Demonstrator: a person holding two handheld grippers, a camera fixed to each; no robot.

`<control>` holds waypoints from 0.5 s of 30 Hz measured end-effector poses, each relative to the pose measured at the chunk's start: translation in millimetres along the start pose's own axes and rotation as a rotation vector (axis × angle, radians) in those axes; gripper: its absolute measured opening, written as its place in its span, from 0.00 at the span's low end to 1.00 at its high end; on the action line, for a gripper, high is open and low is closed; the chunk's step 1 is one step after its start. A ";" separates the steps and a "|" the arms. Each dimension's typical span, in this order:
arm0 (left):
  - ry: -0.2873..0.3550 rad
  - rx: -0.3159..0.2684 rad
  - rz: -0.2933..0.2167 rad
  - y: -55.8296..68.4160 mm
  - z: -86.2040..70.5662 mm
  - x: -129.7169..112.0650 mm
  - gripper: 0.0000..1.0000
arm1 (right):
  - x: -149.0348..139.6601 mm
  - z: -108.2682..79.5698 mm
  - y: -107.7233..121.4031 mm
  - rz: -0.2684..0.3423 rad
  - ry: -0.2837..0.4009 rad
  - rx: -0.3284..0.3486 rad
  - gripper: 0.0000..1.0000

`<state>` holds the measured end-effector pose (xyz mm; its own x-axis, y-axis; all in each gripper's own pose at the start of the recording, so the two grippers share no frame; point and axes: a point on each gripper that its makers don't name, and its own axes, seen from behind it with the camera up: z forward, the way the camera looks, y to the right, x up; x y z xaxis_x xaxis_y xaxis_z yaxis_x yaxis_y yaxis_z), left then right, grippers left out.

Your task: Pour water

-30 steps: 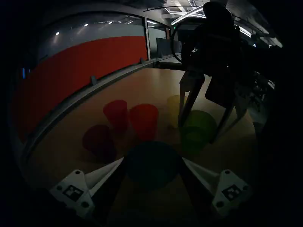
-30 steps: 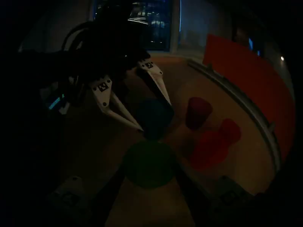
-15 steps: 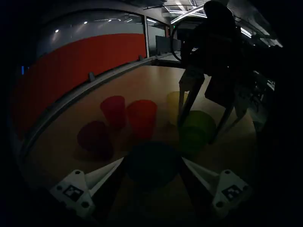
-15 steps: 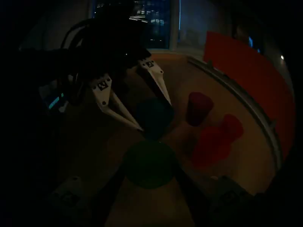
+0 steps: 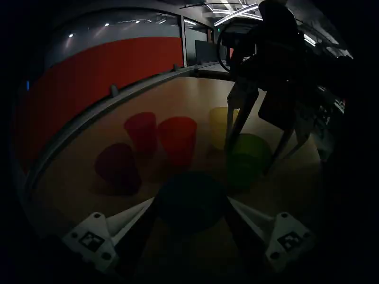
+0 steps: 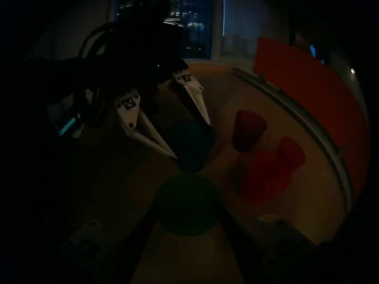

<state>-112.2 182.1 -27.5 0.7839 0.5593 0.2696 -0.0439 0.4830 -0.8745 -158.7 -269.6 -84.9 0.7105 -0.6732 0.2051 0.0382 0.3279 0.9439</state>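
The dark blue cup (image 5: 192, 208) sits clamped between the narrowed fingers of our left gripper (image 5: 192, 199). The green cup (image 5: 247, 158), at its one o'clock, is pinched likewise by our right gripper (image 6: 188, 208). Over the last second both have barely drifted and neither has tipped, so we judge the pour not yet begun. A red cup (image 5: 178, 139) at twelve o'clock and a yellow cup (image 5: 220, 124) stand aside on the table (image 5: 189, 97).

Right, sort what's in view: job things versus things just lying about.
Job: blue cup in left gripper; green cup in right gripper.
Lying about: yellow cup, red cups, maroon cup, all on the table.
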 end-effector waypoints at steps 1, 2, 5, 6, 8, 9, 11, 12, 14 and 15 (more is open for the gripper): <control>-0.006 -0.001 0.000 0.3 1.0 -1.9 0.94 | -0.6 0.0 -0.1 0.000 0.000 -0.001 1.00; -0.012 -0.002 0.000 0.6 1.8 -3.6 0.94 | -1.0 0.0 -0.1 0.001 -0.001 -0.002 1.00; -0.022 -0.004 0.001 0.5 4.5 -6.6 0.94 | -3.3 0.0 0.7 0.003 -0.006 -0.008 1.00; -0.024 -0.004 0.001 0.3 5.0 -7.2 0.94 | -4.1 0.1 0.8 0.002 -0.008 -0.009 1.00; -0.029 -0.004 0.000 -0.4 5.6 -8.0 0.94 | -5.5 0.4 0.7 -0.002 -0.013 -0.011 1.00; -0.031 -0.005 -0.001 -0.7 5.5 -8.5 0.95 | -6.2 0.3 0.1 -0.004 -0.016 -0.010 1.00; -0.038 -0.008 -0.006 -1.0 4.9 -9.5 0.95 | -7.8 0.0 -1.7 -0.011 -0.023 -0.006 1.00; -0.040 -0.008 -0.008 -1.3 4.2 -9.9 0.95 | -8.3 -0.2 -2.1 -0.015 -0.025 -0.006 1.00; -0.043 -0.006 -0.011 -2.5 2.4 -10.4 0.95 | -9.0 -0.8 -2.2 -0.021 -0.028 -0.009 1.00; -0.043 -0.004 -0.012 -3.0 1.4 -10.5 0.95 | -9.0 -1.4 -2.2 -0.023 -0.029 -0.010 1.00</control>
<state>-121.2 175.7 -27.2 0.7567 0.5824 0.2971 -0.0320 0.4868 -0.8729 -164.2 -263.3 -89.2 0.6890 -0.6991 0.1912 0.0614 0.3191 0.9457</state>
